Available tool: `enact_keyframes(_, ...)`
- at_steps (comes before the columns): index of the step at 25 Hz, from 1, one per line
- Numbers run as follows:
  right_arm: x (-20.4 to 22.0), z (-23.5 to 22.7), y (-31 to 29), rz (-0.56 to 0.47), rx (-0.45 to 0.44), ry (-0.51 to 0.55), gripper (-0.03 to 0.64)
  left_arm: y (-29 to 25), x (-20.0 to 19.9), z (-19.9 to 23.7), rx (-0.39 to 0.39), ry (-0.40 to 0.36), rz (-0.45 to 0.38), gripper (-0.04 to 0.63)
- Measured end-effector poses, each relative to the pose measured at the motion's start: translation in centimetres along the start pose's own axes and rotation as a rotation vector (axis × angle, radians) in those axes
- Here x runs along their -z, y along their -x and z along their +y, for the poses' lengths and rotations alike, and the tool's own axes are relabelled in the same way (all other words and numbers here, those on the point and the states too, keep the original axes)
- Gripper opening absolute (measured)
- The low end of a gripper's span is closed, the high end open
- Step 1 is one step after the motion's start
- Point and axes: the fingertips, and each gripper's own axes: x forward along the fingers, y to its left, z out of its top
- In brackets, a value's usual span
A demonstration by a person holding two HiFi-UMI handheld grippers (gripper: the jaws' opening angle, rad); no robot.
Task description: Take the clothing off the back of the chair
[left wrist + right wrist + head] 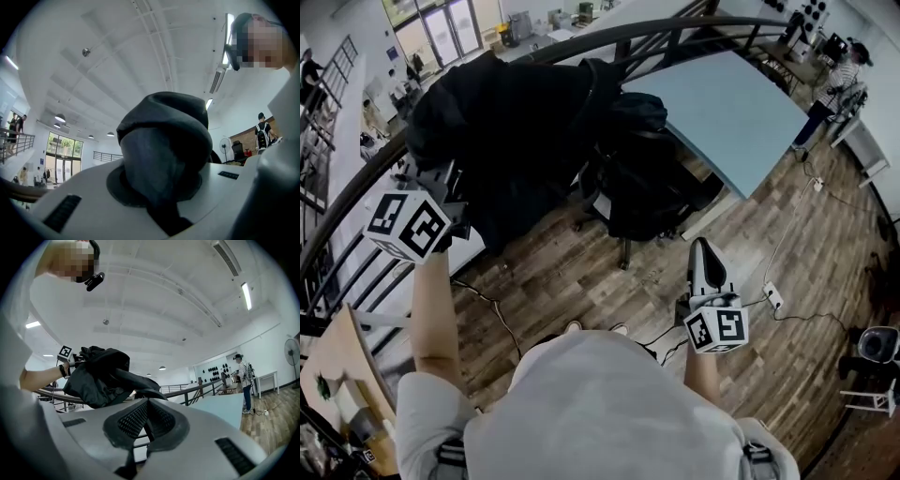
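My left gripper (441,185) is raised at the left of the head view, shut on a bunched black jacket (516,127) that hangs from it. In the left gripper view the dark fabric (164,150) fills the space between the jaws. One end of the jacket trails right toward the black office chair (645,192); whether it still touches the chair's back I cannot tell. My right gripper (704,247) is low on the right with its jaws together and nothing in them (147,420). From there the jacket (101,376) shows up at the left.
A light blue table (731,103) stands just right of the chair. A dark curved railing (675,28) runs behind both. Cables and a power strip (772,295) lie on the wooden floor. A person (834,84) stands at the far right.
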Motion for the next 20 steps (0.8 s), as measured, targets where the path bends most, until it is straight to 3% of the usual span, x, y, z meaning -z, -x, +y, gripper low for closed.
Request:
enact_keyframes(11,0.5,2.1,-1.0,0.02,-0.024,0.007,0.02,3.8,4.4,1.9,-0.032,0.025,0.089,0.08)
enact_keyframes(20,0.7,3.2,-1.9,0.027,-0.05,0.017,0.02,5.4,8.1,1.9,-0.04,-0.004,0.171,0.079)
